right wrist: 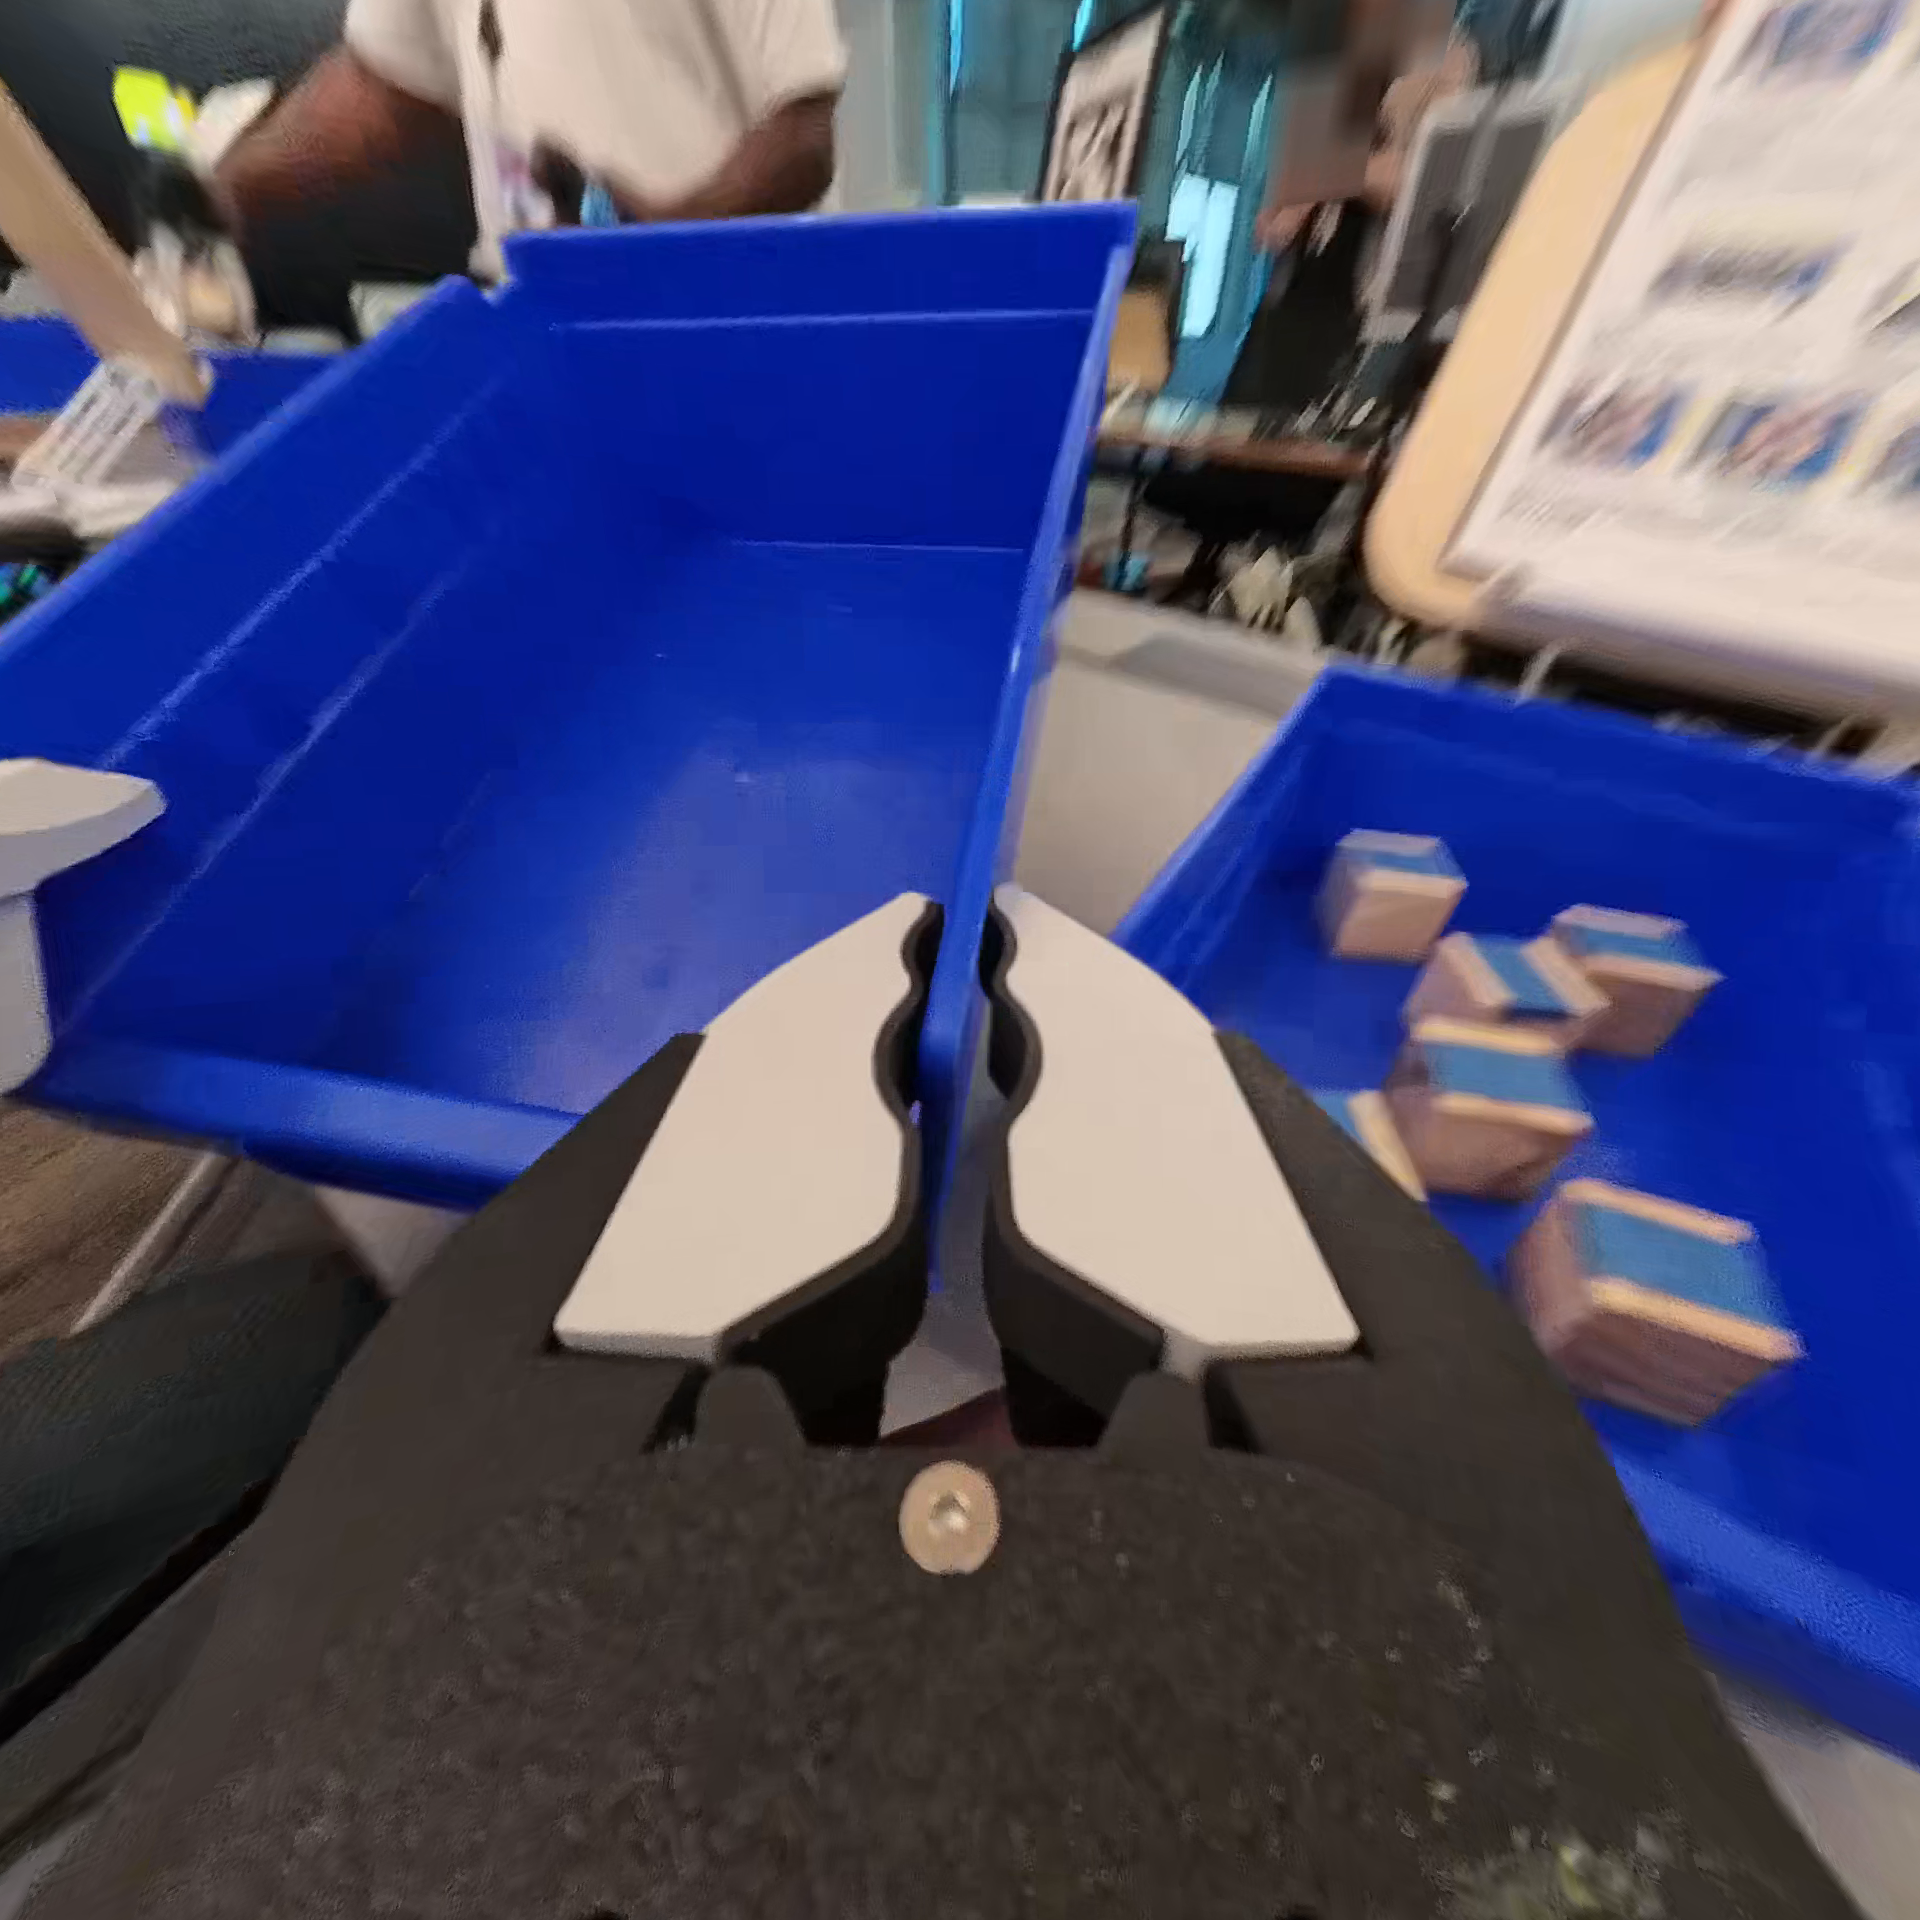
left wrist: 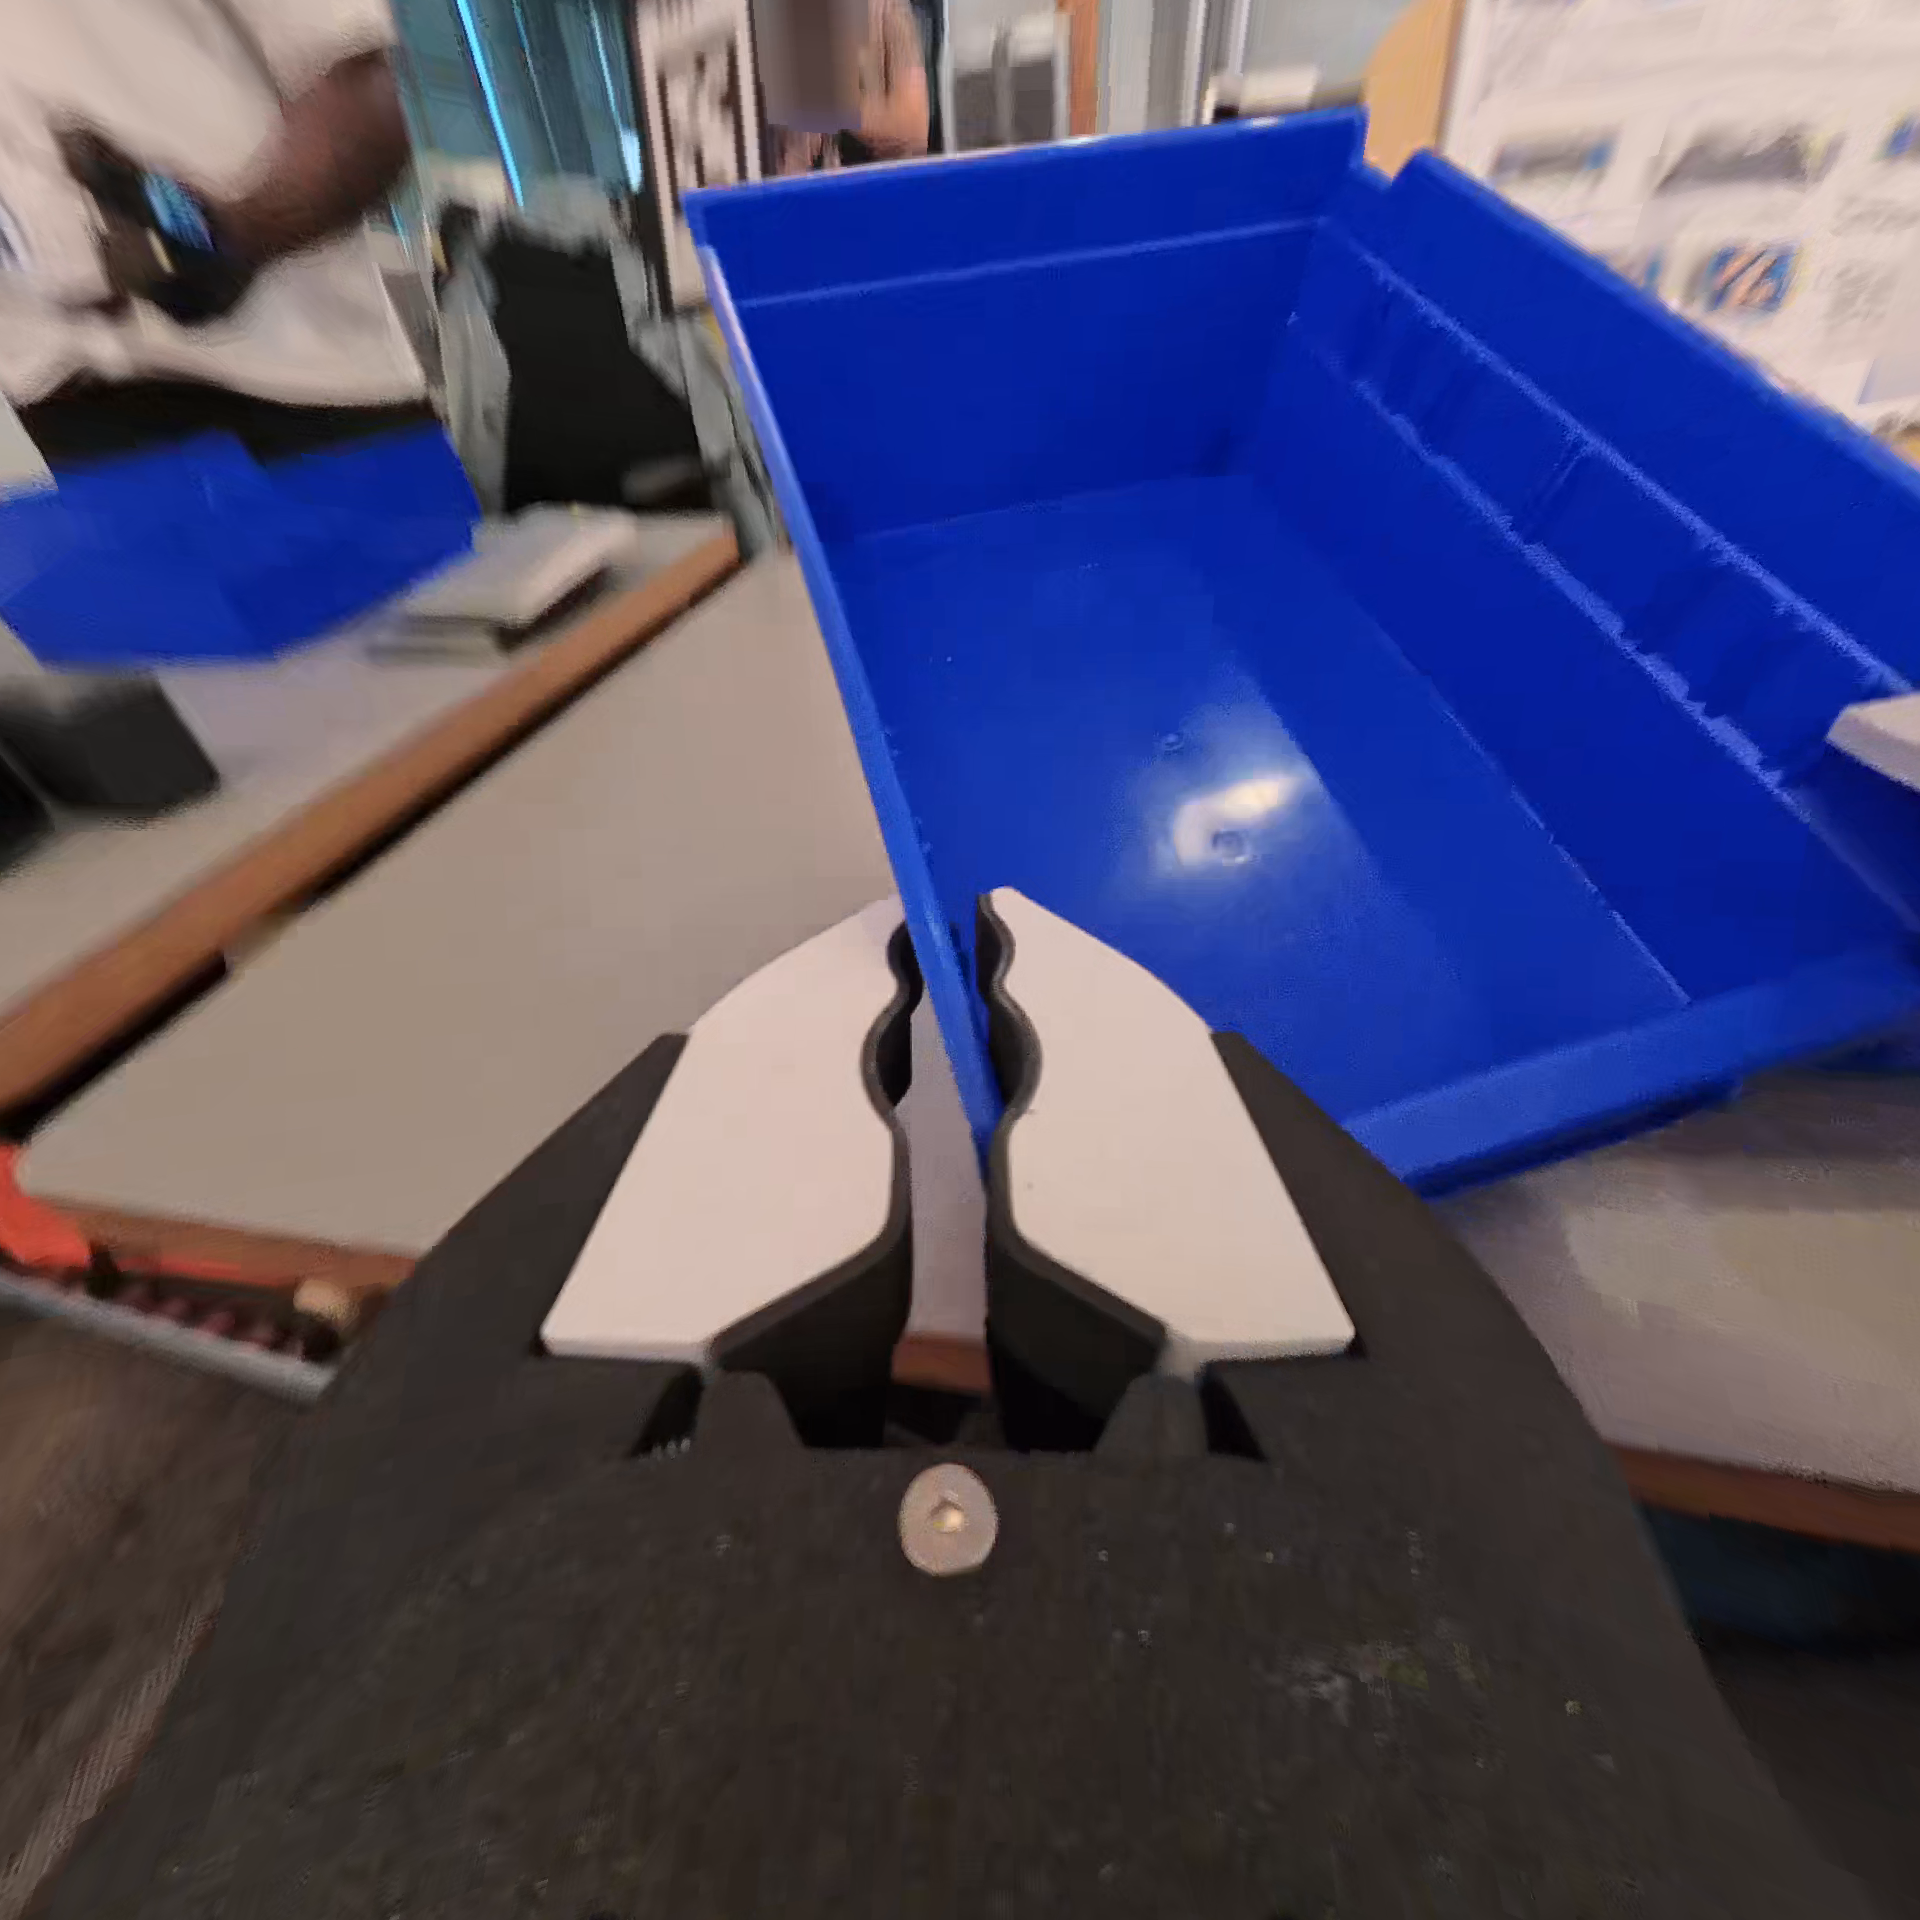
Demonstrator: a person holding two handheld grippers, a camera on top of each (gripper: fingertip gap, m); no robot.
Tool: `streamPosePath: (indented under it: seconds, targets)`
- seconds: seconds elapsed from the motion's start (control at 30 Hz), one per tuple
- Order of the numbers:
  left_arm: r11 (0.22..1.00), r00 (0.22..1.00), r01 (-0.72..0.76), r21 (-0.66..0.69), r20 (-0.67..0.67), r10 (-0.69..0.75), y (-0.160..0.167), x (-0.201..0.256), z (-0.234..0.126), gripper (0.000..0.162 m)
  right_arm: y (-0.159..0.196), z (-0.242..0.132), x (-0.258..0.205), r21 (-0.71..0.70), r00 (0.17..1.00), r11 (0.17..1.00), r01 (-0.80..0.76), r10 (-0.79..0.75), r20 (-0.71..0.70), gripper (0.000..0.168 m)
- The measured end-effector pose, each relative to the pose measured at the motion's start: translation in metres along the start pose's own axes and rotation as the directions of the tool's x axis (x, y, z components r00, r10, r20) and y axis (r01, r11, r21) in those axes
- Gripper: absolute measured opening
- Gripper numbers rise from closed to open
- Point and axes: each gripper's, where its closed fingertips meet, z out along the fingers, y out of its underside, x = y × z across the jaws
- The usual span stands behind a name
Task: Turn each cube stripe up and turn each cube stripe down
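Cubes (right wrist: 1488, 1101): wooden, blue-striped, tumbled.

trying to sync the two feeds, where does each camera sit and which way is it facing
Left wrist view: rides the left gripper, looking along its fingers clamped on the empty blue bin's left wall.
Right wrist view: rides the right gripper, clamped on the empty blue bin's right wall; striped cubes in a second bin alongside.
Shared: the empty bin, seen from opposite walls.
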Motion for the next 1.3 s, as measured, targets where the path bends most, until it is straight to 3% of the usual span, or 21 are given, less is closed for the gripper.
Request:
streamPosePath:
  seconds: [0.1, 0.2, 0.4, 0.57, 0.77, 0.93, 1.03, 1.1, 1.17, 1.3]
  targets:
    - [0.991, 0.998, 0.026, 0.128, -0.058, -0.018, -0.05, 0.039, 0.004, 0.009, -0.05, -0.026, 0.04, 0.119, 0.996, 0.991, 0.056, -0.047, -0.082, 0.005]
    - [0.989, 0.985, 0.056, 0.137, -0.171, -0.032, -0.09, 0.096, 0.02, 0.009, -0.086, -0.058, 0.095, 0.154, 0.985, 0.986, 0.064, -0.037, -0.171, 0.005]
    - [0.986, 0.941, 0.002, 0.169, -0.335, 0.055, -0.146, 0.236, 0.037, 0.009, -0.105, -0.136, 0.216, 0.158, 0.936, 0.987, 0.011, 0.046, -0.349, 0.006]
    - [0.998, 0.869, -0.03, 0.048, -0.492, 0.05, -0.117, 0.395, 0.065, 0.009, -0.076, -0.205, 0.349, 0.022, 0.833, 0.999, -0.033, 0.04, -0.553, 0.005]
    - [0.981, 0.847, -0.072, -0.181, -0.53, -0.035, -0.025, 0.525, 0.096, 0.008, 0.034, -0.244, 0.462, -0.161, 0.809, 0.967, -0.198, 0.068, -0.584, 0.005]
    - [0.967, 0.832, -0.133, -0.218, -0.554, -0.011, 0.017, 0.565, 0.093, 0.011, 0.092, -0.259, 0.495, -0.177, 0.821, 0.946, -0.273, 0.133, -0.555, 0.005]
    - [0.969, 0.801, -0.119, -0.218, -0.598, -0.036, 0.016, 0.573, 0.093, 0.017, 0.111, -0.262, 0.5, -0.214, 0.823, 0.926, -0.311, 0.15, -0.548, 0.005]
    - [0.967, 0.773, -0.164, -0.195, -0.635, 0.003, 0.018, 0.572, 0.087, 0.024, 0.11, -0.261, 0.5, -0.158, 0.815, 0.92, -0.359, 0.227, -0.532, 0.006]
    - [0.956, 0.745, -0.207, -0.207, -0.667, 0.017, 0.017, 0.557, 0.072, 0.046, 0.109, -0.26, 0.501, -0.131, 0.807, 0.92, -0.369, 0.248, -0.536, 0.007]
    - [0.982, 0.694, -0.14, -0.13, -0.72, 0.004, -0.021, 0.473, 0.031, 0.049, 0.078, -0.27, 0.501, -0.114, 0.772, 0.953, -0.282, 0.155, -0.616, 0.028]
